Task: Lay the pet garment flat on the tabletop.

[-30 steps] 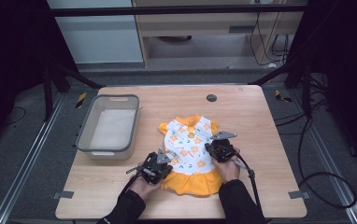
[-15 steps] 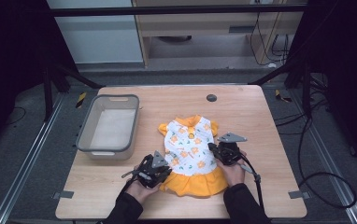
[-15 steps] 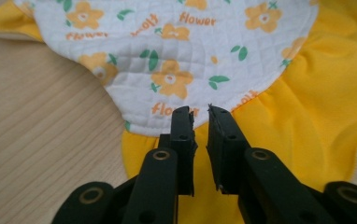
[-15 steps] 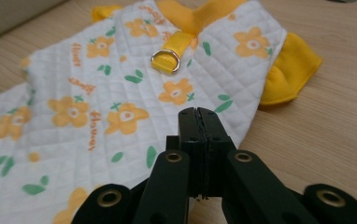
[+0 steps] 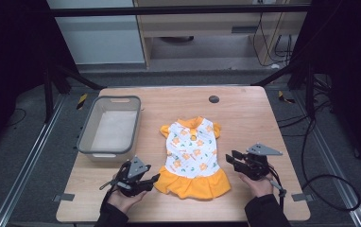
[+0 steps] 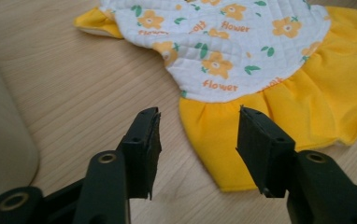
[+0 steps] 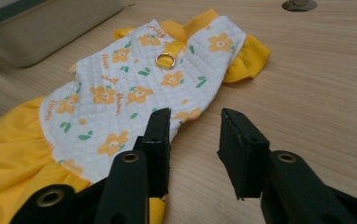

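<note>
small dress (image 5: 192, 158) spread flat on the wooden worktop (image 5: 244, 113), near the front edge and about midway across. white quilted top printed with orange flowers and the word "flower", yellow collar and sleeves at the far end, yellow ruffled skirt (image 6: 260, 126) at the near end. metal ring (image 7: 166, 59) on a yellow strap just below the collar.

left gripper (image 5: 152, 178) just beside the dress at the skirt's left corner, held in a hand (image 5: 124, 198) coming in over the worktop's front edge. jaws just opened and now standing apart, empty; seen in the left gripper view hovering over the skirt's left edge with bare wood and yellow hem between them, pads not pressing the cloth.

right gripper (image 5: 231, 161) just beside the dress on its right, level with the waist seam, held in the other hand (image 5: 259, 184). jaws also just opened, now parted to a middling gap with nothing held; in the right gripper view, left jaw over the edge of the white top, right jaw over bare wood.

grey tub (image 5: 122, 100) left of the dress and farther back, well apart from it. round dark hole (image 5: 213, 99) in the worktop beyond the dress collar, toward the far edge.
</note>
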Tool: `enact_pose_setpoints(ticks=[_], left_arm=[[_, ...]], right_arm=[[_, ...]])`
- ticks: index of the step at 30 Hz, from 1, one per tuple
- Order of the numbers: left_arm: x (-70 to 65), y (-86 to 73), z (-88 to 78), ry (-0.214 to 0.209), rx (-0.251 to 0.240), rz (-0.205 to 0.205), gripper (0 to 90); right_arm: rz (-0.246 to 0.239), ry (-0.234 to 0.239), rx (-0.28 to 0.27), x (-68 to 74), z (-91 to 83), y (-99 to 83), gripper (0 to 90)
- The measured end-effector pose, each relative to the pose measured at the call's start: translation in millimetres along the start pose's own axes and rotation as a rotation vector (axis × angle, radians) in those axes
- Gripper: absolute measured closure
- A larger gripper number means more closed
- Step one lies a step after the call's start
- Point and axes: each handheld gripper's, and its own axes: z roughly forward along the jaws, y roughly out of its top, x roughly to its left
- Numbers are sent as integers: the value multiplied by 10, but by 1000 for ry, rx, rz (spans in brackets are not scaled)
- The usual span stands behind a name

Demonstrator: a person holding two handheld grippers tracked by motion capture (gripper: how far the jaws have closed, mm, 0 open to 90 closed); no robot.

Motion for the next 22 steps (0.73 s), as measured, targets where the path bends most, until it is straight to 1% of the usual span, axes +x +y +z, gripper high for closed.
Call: enact_pose_setpoints(ticks=[1,2,3,6,7,8,9,11,12,15,16,17,18,19,21,22], left_arm=[[17,-20,-25,5,-6,-3,456],[17,-20,-25,5,-6,-3,440],[50,-66,-69,13,-13,-14,425],[99,-149,-142,19,-18,-33,386],[99,-149,-142,19,-18,-33,375],[116,-176,-165,18,-19,-46,375],[153,-230,-205,19,-24,-66,362],[172,-253,-223,19,-23,-74,348],[211,-297,-262,26,-31,-88,337],[264,-364,-316,44,-31,-103,323],[264,-364,-316,44,-31,-103,319],[302,-408,-341,57,-24,-104,313],[318,-430,-352,70,-24,-108,309],[340,-450,-364,78,-23,-109,306],[381,-487,-384,83,-27,-126,292],[402,-506,-391,89,-29,-125,281]], right_arm=[[-2,1,-7,-9,-34,-15,578],[-2,1,-7,-9,-34,-15,578],[-3,-4,-10,-22,-88,-50,508],[1,-12,-10,-54,-164,-105,441],[1,-12,-10,-54,-164,-105,441],[-1,-16,-10,-72,-186,-122,417],[6,-28,-9,-110,-227,-161,373],[9,-36,-10,-132,-241,-184,359],[26,-53,0,-159,-256,-232,336],[22,-61,1,-184,-267,-274,298],[22,-61,1,-184,-267,-274,298],[14,-78,-8,-197,-283,-285,277],[17,-86,-10,-208,-291,-291,264],[20,-95,-12,-224,-295,-302,255],[22,-114,-12,-260,-307,-322,240],[22,-122,-11,-278,-313,-331,233]])
